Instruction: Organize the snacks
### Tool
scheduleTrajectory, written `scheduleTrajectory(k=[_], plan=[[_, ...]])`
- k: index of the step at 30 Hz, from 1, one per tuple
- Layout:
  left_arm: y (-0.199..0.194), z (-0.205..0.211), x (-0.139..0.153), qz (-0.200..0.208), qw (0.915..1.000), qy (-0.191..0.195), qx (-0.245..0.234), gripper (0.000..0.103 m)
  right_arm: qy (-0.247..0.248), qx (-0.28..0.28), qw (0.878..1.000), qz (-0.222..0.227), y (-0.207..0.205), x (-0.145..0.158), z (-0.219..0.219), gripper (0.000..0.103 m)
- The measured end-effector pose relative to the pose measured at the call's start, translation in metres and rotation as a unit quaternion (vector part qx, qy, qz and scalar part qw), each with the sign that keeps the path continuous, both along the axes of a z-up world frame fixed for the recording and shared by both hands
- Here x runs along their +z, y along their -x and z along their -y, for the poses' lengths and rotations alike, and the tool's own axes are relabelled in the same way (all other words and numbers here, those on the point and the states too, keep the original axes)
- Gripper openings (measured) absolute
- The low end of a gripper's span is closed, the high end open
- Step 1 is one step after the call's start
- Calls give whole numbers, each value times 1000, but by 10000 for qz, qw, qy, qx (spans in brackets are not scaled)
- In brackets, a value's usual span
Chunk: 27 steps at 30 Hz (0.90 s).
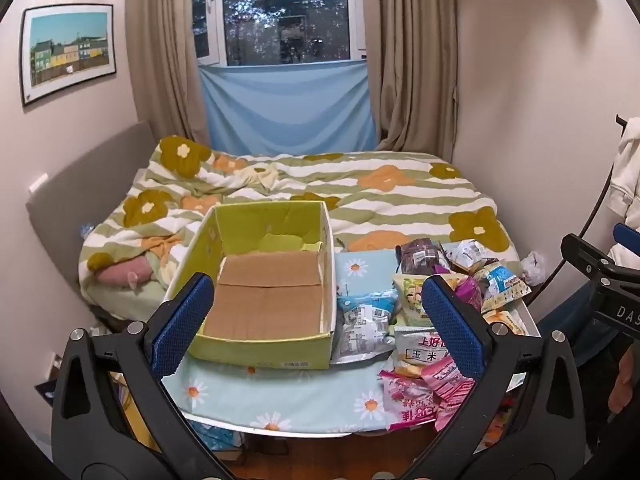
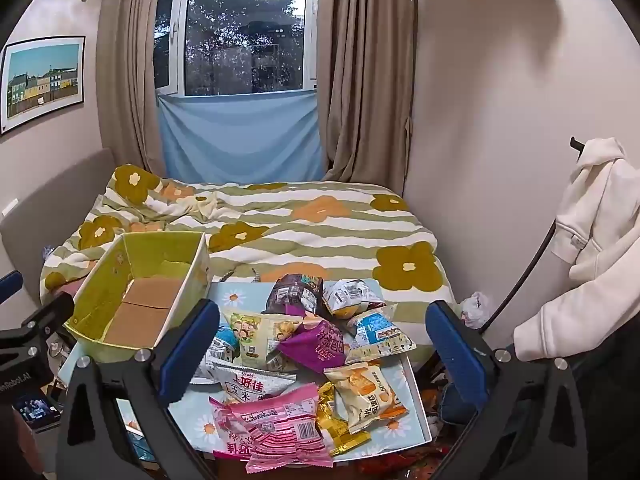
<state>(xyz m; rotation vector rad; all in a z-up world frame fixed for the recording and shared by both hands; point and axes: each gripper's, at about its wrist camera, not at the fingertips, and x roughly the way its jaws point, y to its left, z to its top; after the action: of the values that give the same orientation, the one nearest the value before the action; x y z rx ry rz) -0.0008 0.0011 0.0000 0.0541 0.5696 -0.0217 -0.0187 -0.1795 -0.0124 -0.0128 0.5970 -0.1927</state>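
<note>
An empty yellow-green cardboard box [image 1: 264,280] stands on the left of a small table with a daisy cloth [image 1: 280,396]; it also shows in the right wrist view [image 2: 136,300]. A heap of snack packets [image 2: 304,344] lies to its right, among them a pink packet [image 2: 276,432], a purple one [image 2: 320,346] and a white corn snack bag [image 1: 420,350]. My left gripper [image 1: 316,328] is open and empty, held above the box's near right corner. My right gripper [image 2: 324,348] is open and empty above the heap.
A bed with a flowered striped quilt [image 1: 360,196] lies just behind the table. A white hoodie [image 2: 592,240] hangs at the right on a rack. Curtains and a window [image 1: 284,12] are at the back. Clutter sits on the floor under the table.
</note>
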Motion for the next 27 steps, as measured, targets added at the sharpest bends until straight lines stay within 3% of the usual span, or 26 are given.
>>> scheduleTrajectory(k=[6, 27], plan=[[-8, -13, 1, -115, 9998, 156, 60, 103, 63, -6, 10000, -60, -1, 0, 1, 103], [-18, -5, -9, -174, 9997, 96, 164, 103, -3, 98, 9998, -145, -11, -10, -1, 103]])
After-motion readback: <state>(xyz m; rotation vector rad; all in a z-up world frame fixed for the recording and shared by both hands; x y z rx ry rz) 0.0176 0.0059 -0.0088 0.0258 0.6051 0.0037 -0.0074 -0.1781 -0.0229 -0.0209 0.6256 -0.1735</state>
